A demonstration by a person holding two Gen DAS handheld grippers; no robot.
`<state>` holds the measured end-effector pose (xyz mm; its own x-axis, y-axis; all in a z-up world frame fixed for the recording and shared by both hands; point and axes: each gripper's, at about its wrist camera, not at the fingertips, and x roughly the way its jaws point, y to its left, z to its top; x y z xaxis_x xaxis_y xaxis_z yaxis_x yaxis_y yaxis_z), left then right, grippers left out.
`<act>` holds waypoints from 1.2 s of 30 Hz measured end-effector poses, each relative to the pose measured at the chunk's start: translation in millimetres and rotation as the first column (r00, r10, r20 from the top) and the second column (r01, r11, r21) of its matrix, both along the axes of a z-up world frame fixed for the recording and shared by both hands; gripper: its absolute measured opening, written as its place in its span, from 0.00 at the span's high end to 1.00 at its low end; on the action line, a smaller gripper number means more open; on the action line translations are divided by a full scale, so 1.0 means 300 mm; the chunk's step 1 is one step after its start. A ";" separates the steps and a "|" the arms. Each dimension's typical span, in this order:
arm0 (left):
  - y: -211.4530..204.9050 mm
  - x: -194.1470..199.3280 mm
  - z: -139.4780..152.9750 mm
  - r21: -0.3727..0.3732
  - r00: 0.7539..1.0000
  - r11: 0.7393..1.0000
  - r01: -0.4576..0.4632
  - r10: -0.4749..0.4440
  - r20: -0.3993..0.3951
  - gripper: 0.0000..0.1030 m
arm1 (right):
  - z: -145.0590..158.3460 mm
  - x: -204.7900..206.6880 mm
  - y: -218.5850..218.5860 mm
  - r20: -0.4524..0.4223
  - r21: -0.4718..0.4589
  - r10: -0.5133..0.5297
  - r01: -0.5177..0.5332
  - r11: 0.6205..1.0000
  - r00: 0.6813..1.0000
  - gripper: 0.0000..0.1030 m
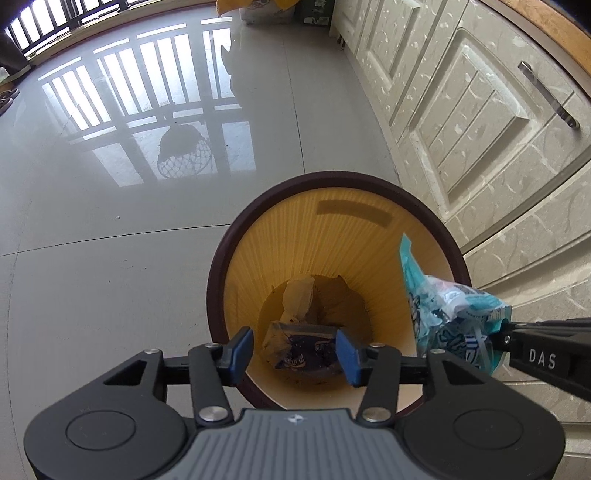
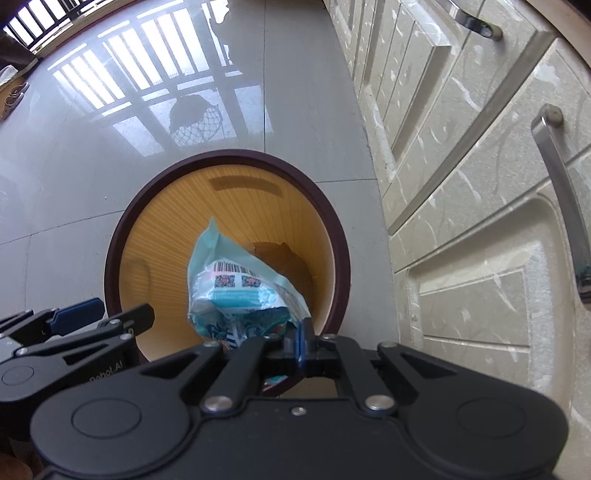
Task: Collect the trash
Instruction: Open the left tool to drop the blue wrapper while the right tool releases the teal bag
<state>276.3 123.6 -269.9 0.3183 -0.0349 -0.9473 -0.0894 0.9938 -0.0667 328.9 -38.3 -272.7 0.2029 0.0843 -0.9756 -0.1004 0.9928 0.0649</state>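
A round bin (image 1: 218, 280) with a dark brown rim and a yellow ribbed inside stands on the floor below both grippers. My left gripper (image 1: 295, 354) hangs open over its near edge, with nothing between the blue pads (image 1: 240, 350). On the bin's bottom lie a dark blue wrapper (image 1: 306, 349) and a crumpled tan paper (image 1: 299, 295). My right gripper (image 2: 301, 332) is shut on a crumpled light blue snack wrapper (image 2: 236, 291), which it holds above the bin's (image 2: 110, 258) opening. The left wrist view shows that wrapper (image 1: 443, 306) at the bin's right side, in the right gripper (image 1: 504, 330).
Cream cabinet doors (image 1: 480, 122) with metal bar handles (image 1: 546, 94) run close along the right of the bin. Glossy grey floor tiles (image 1: 110, 258) stretch to the left and beyond. Bags (image 1: 258, 9) stand at the far wall, and shoes (image 1: 7, 98) lie at the far left.
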 end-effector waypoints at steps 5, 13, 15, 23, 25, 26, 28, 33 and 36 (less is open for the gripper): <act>0.005 -0.008 0.000 0.016 1.000 1.000 0.008 -0.008 -0.005 0.49 | 0.005 0.002 -0.015 0.003 0.026 -0.006 0.006 1.000 1.000 0.90; 0.006 -0.017 -0.005 0.025 1.000 1.000 0.011 -0.010 -0.014 0.46 | 0.006 -0.008 -0.009 -0.007 -0.013 0.030 -0.030 0.999 1.000 0.80; 0.008 -0.016 -0.002 0.026 1.000 1.000 0.012 -0.011 -0.013 0.46 | 0.007 -0.011 -0.009 -0.005 -0.018 0.037 -0.037 0.999 0.999 0.78; 0.019 -0.022 0.005 0.033 1.000 0.999 0.002 -0.002 -0.011 0.45 | 0.007 -0.017 0.033 0.007 -0.142 0.143 -0.141 0.980 0.990 0.68; 0.019 -0.023 0.005 0.033 1.000 0.999 0.002 -0.002 -0.011 0.45 | 0.008 -0.015 0.015 0.001 -0.088 0.109 -0.108 0.990 0.994 0.70; 0.020 -0.024 0.006 0.032 1.000 0.999 0.003 -0.003 -0.010 0.45 | 0.007 -0.008 0.001 -0.022 -0.043 0.065 -0.066 0.997 0.998 0.70; 0.019 -0.025 0.008 0.028 1.000 1.000 0.005 -0.005 -0.007 0.45 | 0.015 -0.007 -0.007 -0.011 -0.010 0.046 -0.046 0.999 0.999 0.70; -0.004 -0.030 0.025 -0.005 0.999 0.999 0.038 -0.038 0.014 0.45 | 0.018 -0.018 0.020 -0.009 -0.011 0.095 -0.095 0.995 0.995 0.70; -0.041 -0.032 0.017 -0.039 0.994 0.994 0.104 -0.104 0.022 0.39 | 0.009 -0.018 0.016 -0.017 -0.010 0.090 -0.090 0.996 0.996 0.70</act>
<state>266.7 111.2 -264.9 0.3294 -0.1067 -0.9381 0.0161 0.9941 -0.1074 323.4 -33.6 -269.9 0.1785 0.0909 -0.9797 -0.1887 0.9804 0.0565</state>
